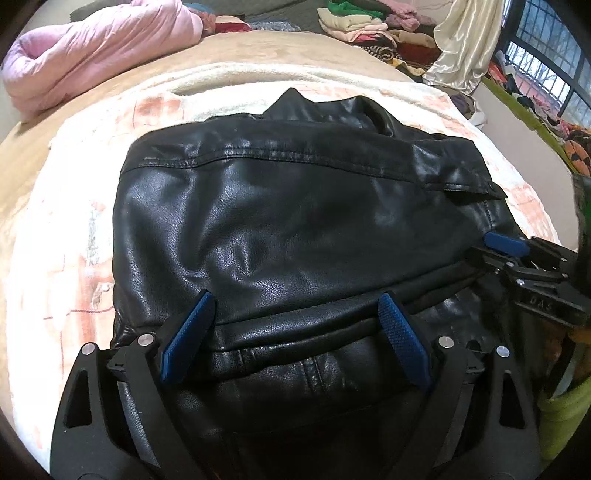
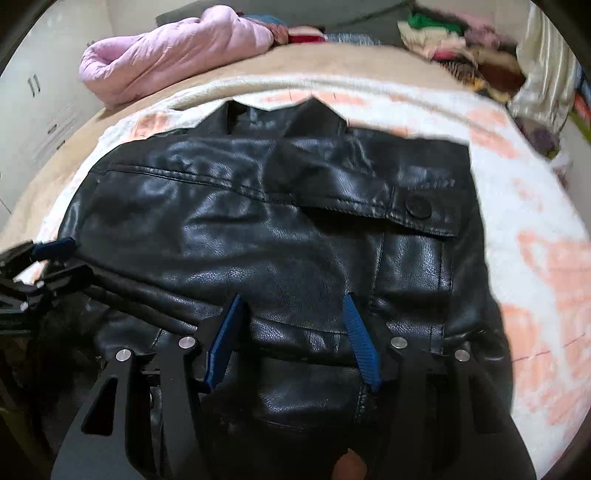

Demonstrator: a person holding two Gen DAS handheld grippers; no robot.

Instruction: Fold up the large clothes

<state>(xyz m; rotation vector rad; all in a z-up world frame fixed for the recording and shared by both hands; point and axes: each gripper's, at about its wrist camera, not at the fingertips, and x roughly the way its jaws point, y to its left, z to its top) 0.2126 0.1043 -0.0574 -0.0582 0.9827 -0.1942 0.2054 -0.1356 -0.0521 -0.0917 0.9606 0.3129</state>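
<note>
Far left, a pink quilt [image 1: 96,55] is bunched at the bed's back edge, well apart from the work area. Your left gripper [image 1: 295,299] hangs over the near hem of the black leather jacket [image 1: 295,206], jaws spread wide, blue pads [image 1: 188,336] either side of the hem fold and not pressing on it. The jacket lies flat, partly folded, on a white-and-peach blanket [image 1: 74,221], collar pointing away from you. Your right gripper [image 2: 293,299] sits over the jacket's near edge too, just below the buttoned pocket flap [image 2: 417,210]; jaws about half apart, leather between the pads, but the view is blurred and you can't tell if they pinch it. Far right, a stack of folded clothes [image 1: 354,22].
</note>
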